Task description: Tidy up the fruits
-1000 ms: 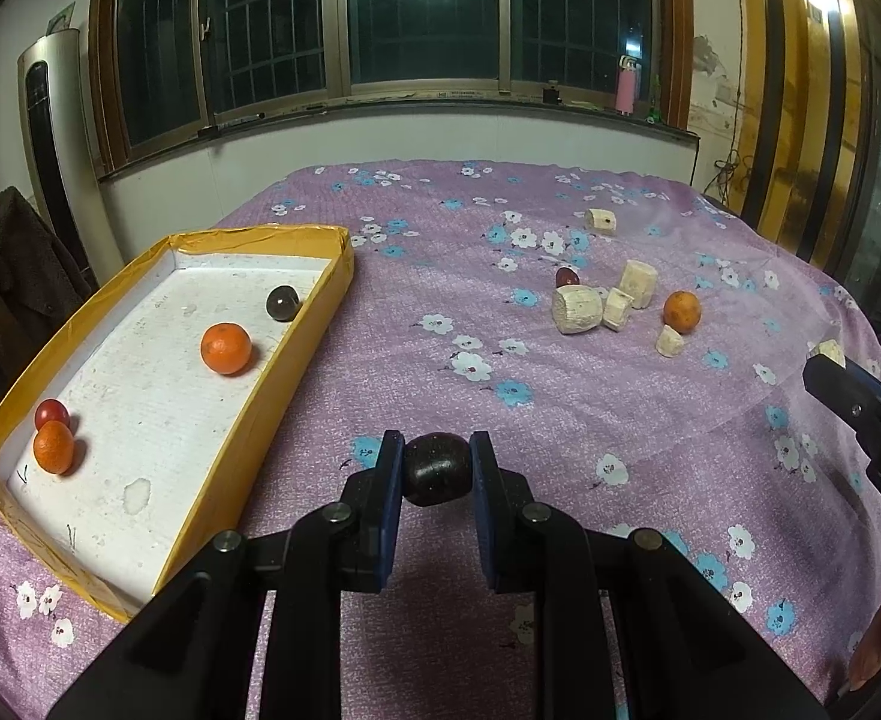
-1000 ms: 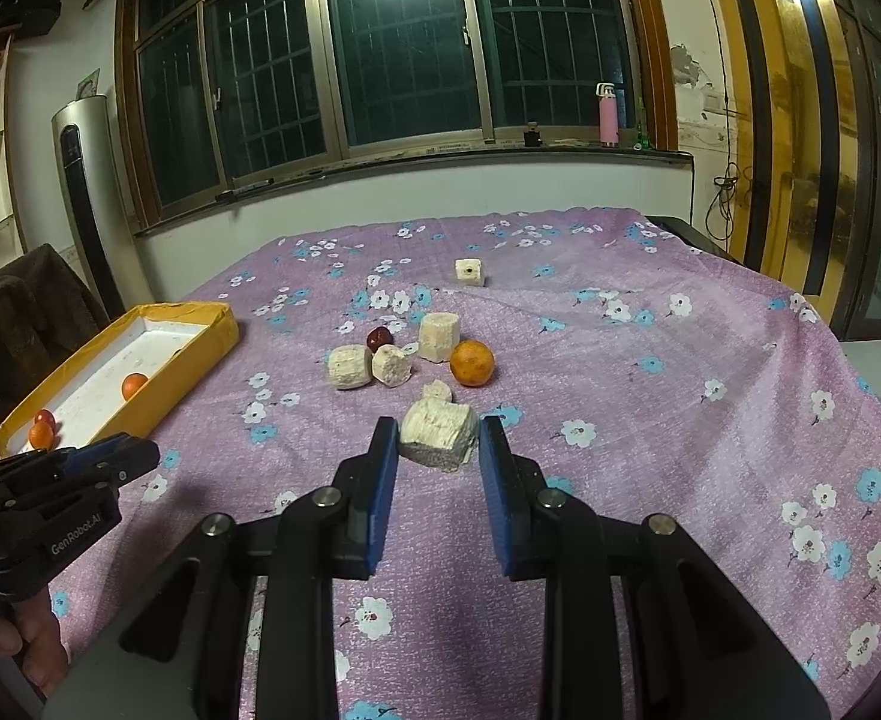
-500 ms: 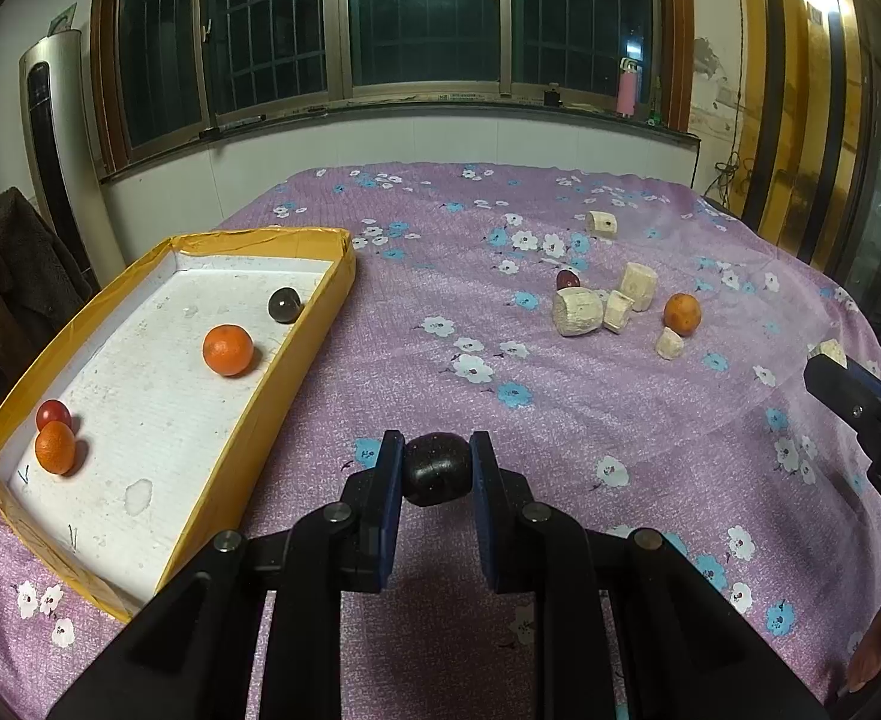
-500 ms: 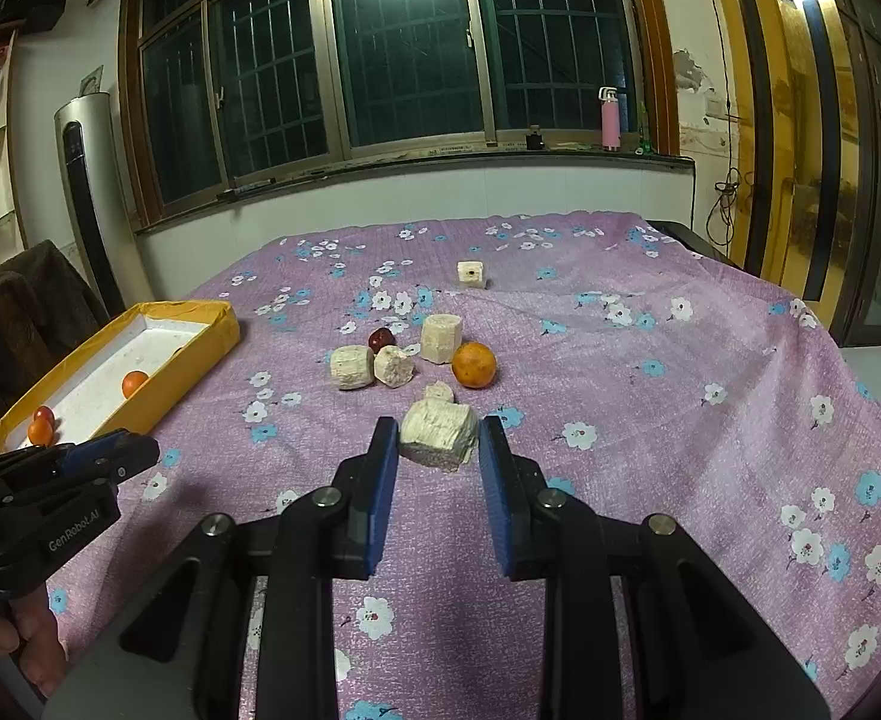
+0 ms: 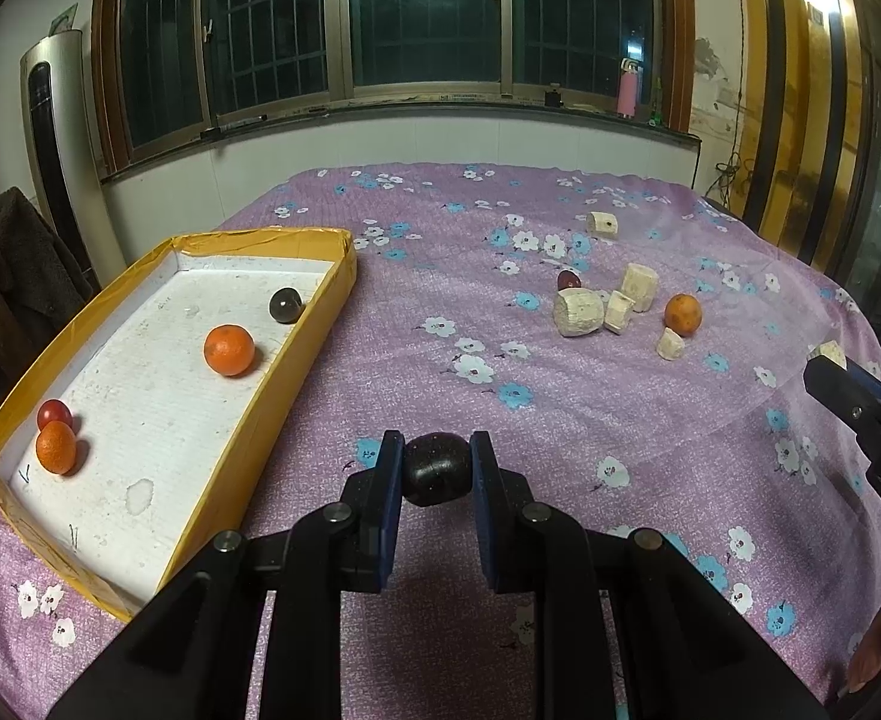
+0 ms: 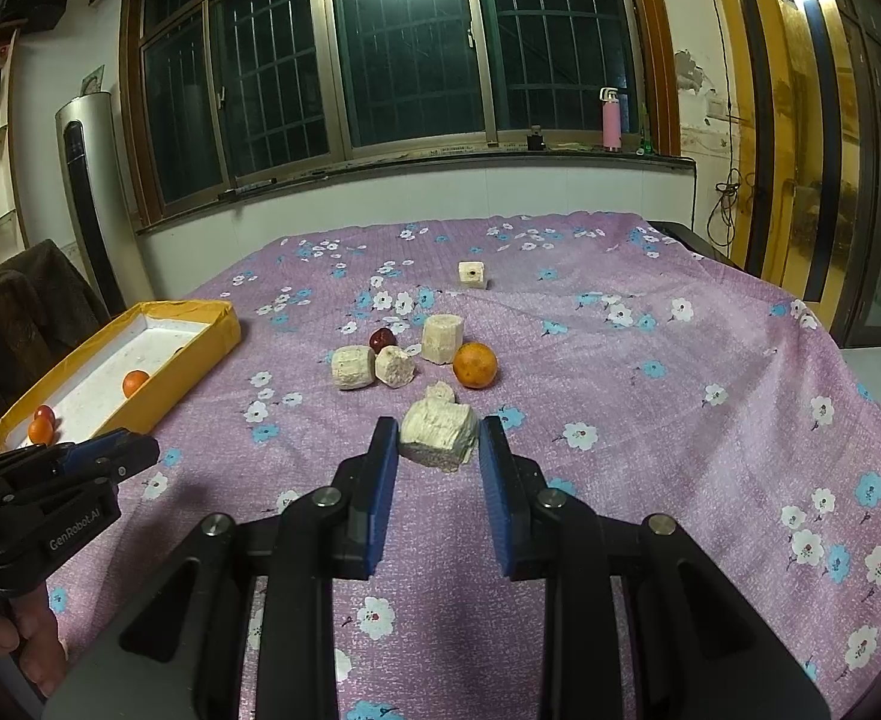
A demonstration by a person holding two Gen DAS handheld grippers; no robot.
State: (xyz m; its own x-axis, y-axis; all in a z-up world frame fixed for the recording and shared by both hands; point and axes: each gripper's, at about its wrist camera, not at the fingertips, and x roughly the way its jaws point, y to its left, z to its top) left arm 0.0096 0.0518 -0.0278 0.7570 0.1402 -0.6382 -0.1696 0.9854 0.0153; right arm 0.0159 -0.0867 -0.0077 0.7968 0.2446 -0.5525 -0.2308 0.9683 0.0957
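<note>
My left gripper (image 5: 436, 468) is shut on a dark round fruit (image 5: 437, 469), held over the purple cloth just right of the yellow tray (image 5: 242, 456). The tray holds two oranges (image 5: 229, 350), a red fruit (image 5: 54, 414) and a dark fruit (image 5: 285, 305). My right gripper (image 6: 438, 444) is shut on a pale chunk (image 6: 438, 437) above the cloth. An orange (image 6: 475, 365) and a red date (image 6: 381, 338) lie among pale chunks (image 6: 353, 366) beyond it. The left gripper also shows in the right wrist view (image 6: 101, 453).
The table wears a purple flowered cloth (image 5: 560, 420). A lone pale chunk (image 6: 472, 275) lies farther back. A dark coat on a chair (image 5: 2, 276) stands left of the tray. A windowsill with a pink bottle (image 6: 611, 120) runs behind.
</note>
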